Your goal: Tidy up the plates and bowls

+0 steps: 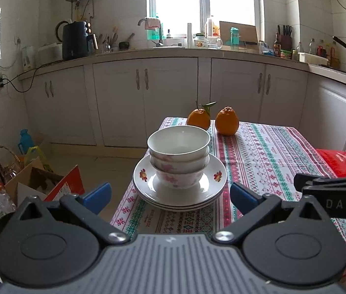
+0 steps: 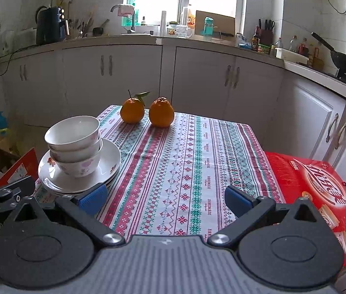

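Left gripper (image 1: 170, 193): blue-padded fingers spread wide, nothing between them, held low in front of the crockery without touching it. Right gripper (image 2: 165, 199): likewise wide open and empty, hovering over bare tablecloth (image 2: 185, 166). Stack of plates (image 1: 180, 197) sits straight ahead of the left gripper, centred in the gap between its fingers, at the near left corner of the table; at least three plates, the top one with red flower marks on its rim. Three nested bowls (image 1: 179, 156) stand upright on the top plate, white with faint pink flowers. From the right wrist view the same plates (image 2: 79, 178) and bowls (image 2: 74, 144) lie ahead and to the left, with the left pad of the right gripper overlapping the plate rim in the picture; contact cannot be judged. Two oranges (image 1: 212, 120) stand beyond the stack, side by side and just apart, one with a leafy stem. Left view only: the plates overhang the table's left edge slightly, and an open cardboard box (image 1: 43, 181) sits on the floor to the left below. Right view only: a red printed package (image 2: 317, 191) lies at the table's right edge, near the right finger. Each view catches part of the other gripper at its border.
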A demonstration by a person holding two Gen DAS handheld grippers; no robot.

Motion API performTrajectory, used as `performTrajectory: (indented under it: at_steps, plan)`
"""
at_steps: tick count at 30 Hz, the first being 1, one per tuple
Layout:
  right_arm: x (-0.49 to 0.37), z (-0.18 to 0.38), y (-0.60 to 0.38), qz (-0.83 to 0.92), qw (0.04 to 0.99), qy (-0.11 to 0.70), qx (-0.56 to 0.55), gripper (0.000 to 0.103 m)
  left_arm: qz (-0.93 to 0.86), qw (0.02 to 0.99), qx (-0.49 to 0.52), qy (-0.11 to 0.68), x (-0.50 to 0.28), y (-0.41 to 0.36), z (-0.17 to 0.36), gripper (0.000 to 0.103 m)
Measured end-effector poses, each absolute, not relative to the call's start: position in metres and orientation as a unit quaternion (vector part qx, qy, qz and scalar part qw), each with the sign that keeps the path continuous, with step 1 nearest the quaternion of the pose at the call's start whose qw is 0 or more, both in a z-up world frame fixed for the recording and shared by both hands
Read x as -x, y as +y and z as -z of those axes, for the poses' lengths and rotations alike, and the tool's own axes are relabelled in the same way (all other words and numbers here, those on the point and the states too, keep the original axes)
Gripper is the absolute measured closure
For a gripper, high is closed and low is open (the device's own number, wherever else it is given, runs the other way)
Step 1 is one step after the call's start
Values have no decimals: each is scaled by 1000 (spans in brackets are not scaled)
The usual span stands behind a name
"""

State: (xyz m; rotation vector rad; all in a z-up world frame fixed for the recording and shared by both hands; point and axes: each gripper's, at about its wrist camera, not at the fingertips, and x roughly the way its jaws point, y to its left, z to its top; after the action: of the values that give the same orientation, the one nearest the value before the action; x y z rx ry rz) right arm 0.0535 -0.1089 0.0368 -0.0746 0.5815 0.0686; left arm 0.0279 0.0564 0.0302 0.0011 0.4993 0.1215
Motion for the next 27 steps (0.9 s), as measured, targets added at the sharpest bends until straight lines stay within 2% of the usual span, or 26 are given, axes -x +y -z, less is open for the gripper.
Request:
performTrajectory:
  at_steps: [27]
  plan:
    - [-55, -36, -111, -25, 956, 291, 30, 0, -64, 965, -1, 254, -30, 53, -30, 1]
